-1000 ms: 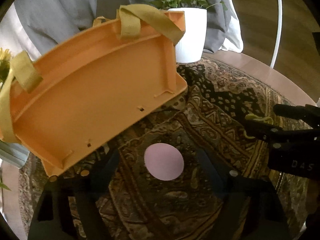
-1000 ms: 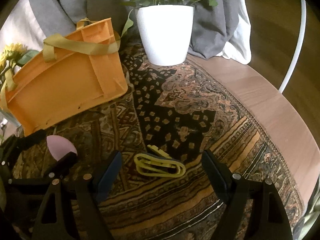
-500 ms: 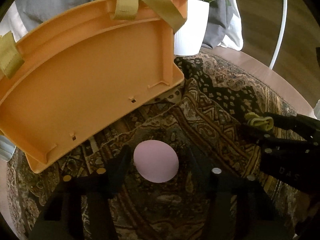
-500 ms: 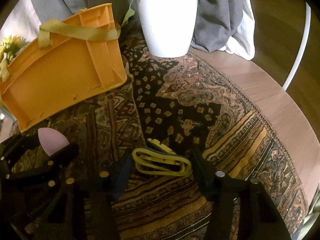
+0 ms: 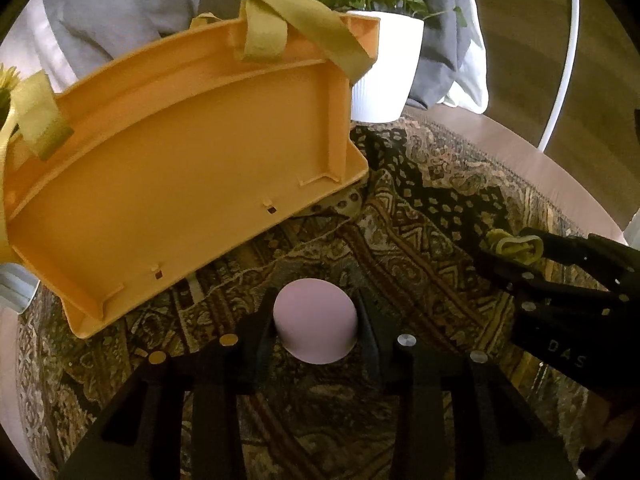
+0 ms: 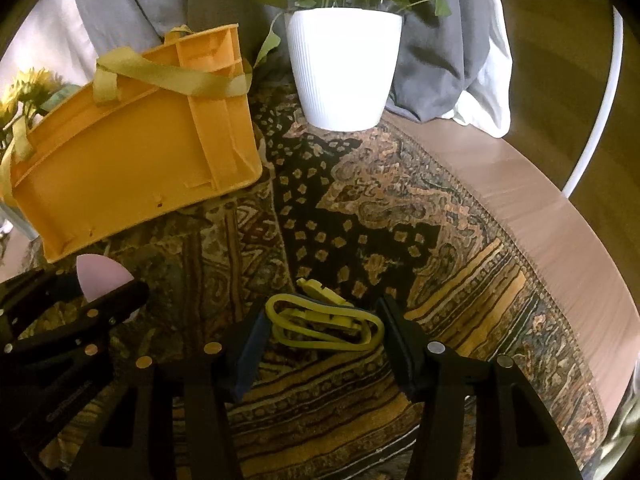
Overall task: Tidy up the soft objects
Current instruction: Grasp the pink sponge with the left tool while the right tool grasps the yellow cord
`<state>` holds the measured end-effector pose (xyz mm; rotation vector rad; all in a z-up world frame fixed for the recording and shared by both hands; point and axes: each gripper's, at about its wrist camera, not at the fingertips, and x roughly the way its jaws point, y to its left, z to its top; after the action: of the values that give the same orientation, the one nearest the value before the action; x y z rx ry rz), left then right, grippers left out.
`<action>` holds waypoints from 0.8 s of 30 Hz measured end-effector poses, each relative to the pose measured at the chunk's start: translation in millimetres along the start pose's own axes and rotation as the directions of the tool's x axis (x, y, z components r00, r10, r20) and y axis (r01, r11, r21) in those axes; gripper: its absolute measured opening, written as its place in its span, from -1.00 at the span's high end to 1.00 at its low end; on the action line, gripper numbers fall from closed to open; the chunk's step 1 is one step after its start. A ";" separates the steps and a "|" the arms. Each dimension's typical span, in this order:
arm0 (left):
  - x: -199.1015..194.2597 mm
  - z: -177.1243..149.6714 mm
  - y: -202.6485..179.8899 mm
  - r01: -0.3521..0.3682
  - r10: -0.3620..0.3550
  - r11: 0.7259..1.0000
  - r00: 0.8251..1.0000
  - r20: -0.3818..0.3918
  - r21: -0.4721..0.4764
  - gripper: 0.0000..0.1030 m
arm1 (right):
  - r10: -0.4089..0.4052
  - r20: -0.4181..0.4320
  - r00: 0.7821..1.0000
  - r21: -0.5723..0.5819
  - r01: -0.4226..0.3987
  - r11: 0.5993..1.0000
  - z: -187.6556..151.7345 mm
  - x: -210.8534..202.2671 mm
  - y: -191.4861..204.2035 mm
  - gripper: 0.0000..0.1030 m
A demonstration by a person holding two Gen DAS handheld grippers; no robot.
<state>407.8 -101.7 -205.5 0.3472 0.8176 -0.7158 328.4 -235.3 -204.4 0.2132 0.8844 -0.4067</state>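
Observation:
A soft pink ball (image 5: 315,321) lies on the patterned rug, and my left gripper (image 5: 316,330) is shut on it, a finger pressed to each side. It also shows in the right wrist view (image 6: 103,275). A folded yellow elastic band (image 6: 324,321) lies on the rug between the fingers of my right gripper (image 6: 323,338), which touch both its ends. The band also shows in the left wrist view (image 5: 516,245). An orange plastic crate (image 5: 176,168) with olive fabric handles stands just behind the ball, also seen in the right wrist view (image 6: 132,148).
A white ribbed plant pot (image 6: 345,68) stands at the back of the rug (image 6: 384,216). Grey and white cloth (image 6: 444,40) hangs behind it. The round wooden table edge (image 6: 560,240) curves on the right. Yellow flowers (image 6: 24,88) stand at far left.
Both grippers have moved down and forward and closed in: the left from wide open to gripping the pink ball, the right narrowing around the yellow band.

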 end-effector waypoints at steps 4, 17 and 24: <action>-9.6 2.2 -0.9 -0.008 0.008 1.000 1.000 0.016 -0.010 0.28 | 0.008 0.009 1.000 0.000 -0.008 1.000 2.2 -3.8 -1.0 -0.07; -54.9 11.0 1.0 -0.060 0.066 0.996 0.993 0.099 -0.064 0.28 | 0.052 0.084 0.995 -0.029 -0.050 0.998 16.8 -35.0 1.8 -0.07; -84.4 16.2 5.4 -0.104 0.119 0.989 0.983 0.142 -0.106 0.28 | 0.098 0.139 0.985 -0.066 -0.089 0.994 29.4 -59.9 8.9 -0.07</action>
<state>380.6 -69.1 -130.6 0.2464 0.6838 -0.5871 319.2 -222.1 -139.1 0.1680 0.7421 -0.3037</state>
